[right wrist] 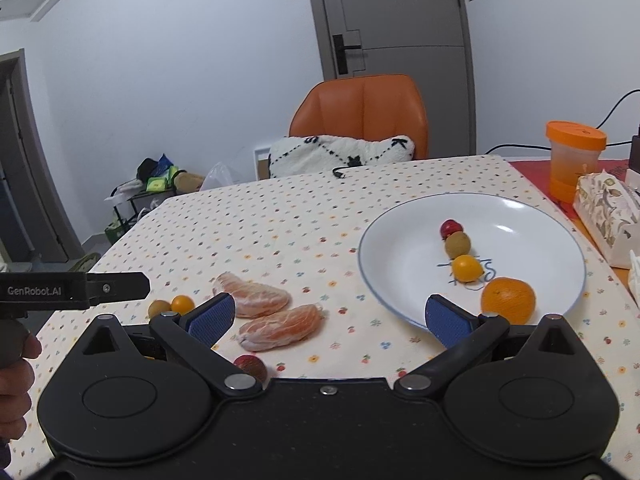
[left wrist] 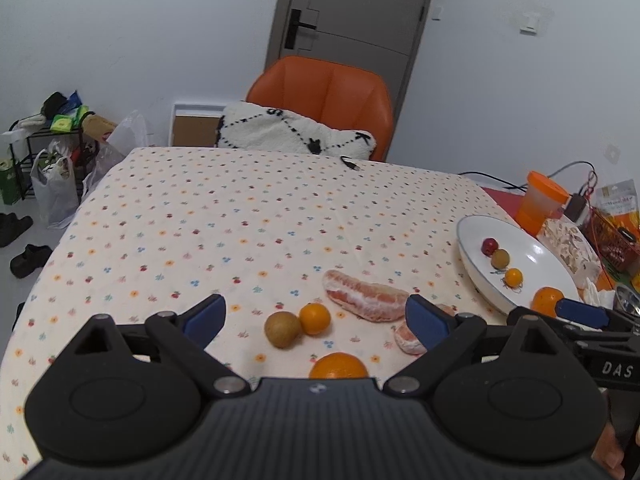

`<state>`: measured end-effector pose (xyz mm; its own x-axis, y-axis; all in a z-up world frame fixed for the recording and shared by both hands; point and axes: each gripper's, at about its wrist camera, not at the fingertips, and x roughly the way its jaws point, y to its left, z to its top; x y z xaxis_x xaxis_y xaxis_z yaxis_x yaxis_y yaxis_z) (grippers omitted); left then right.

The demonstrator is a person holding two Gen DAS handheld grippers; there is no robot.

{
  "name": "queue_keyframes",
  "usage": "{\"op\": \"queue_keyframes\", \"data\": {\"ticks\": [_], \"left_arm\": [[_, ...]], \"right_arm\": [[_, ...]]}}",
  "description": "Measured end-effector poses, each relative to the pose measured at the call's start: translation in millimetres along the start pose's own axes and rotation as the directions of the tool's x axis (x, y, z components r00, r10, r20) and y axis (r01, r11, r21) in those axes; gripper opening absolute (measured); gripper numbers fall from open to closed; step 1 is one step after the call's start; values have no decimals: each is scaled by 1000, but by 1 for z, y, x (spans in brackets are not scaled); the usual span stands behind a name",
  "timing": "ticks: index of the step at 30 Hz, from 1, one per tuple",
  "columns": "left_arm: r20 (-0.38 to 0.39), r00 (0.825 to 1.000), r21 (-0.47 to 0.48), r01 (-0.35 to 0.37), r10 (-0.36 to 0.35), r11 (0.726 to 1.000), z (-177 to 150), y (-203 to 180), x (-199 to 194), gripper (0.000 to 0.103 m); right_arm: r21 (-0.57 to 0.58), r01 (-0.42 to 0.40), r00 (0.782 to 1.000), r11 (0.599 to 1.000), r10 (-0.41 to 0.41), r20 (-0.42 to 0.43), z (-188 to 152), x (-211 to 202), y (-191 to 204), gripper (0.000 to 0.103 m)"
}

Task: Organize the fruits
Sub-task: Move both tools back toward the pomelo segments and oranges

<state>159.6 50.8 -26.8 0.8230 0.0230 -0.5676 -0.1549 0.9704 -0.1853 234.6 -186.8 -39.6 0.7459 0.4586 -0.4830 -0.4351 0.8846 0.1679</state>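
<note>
My left tongs (left wrist: 316, 322) hang spread and empty over a brown fruit (left wrist: 282, 329) touching a small orange one (left wrist: 315, 318) on the counter (left wrist: 240, 216). My right tongs (right wrist: 330, 316) gape empty too, above two peeled citrus segments (right wrist: 280, 326). On the white plate (right wrist: 400, 248) sit four fruits in a row, an orange (right wrist: 508, 300) nearest.

Pale walls, a grey door (right wrist: 394, 16), an orange chair (right wrist: 362, 110) and a cluttered black rack (left wrist: 48, 148).
</note>
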Motion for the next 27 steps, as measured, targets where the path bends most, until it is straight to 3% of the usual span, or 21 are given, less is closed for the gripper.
{"op": "queue_keyframes", "data": {"ticks": [11,23,27], "left_arm": [[-11,1000,-52,16,-17,998,-9,17,1,85],[-55,997,-103,51,-57,993,-25,13,5,69],[-91,993,-96,65,-73,993,-31,10,14,59]], "right_arm": [[-31,-30,999,999,28,-43,-2,9,12,103],[-88,-79,992,993,70,-105,-6,27,25,102],[-92,-86,990,992,75,-119,-8,34,27,102]]}}
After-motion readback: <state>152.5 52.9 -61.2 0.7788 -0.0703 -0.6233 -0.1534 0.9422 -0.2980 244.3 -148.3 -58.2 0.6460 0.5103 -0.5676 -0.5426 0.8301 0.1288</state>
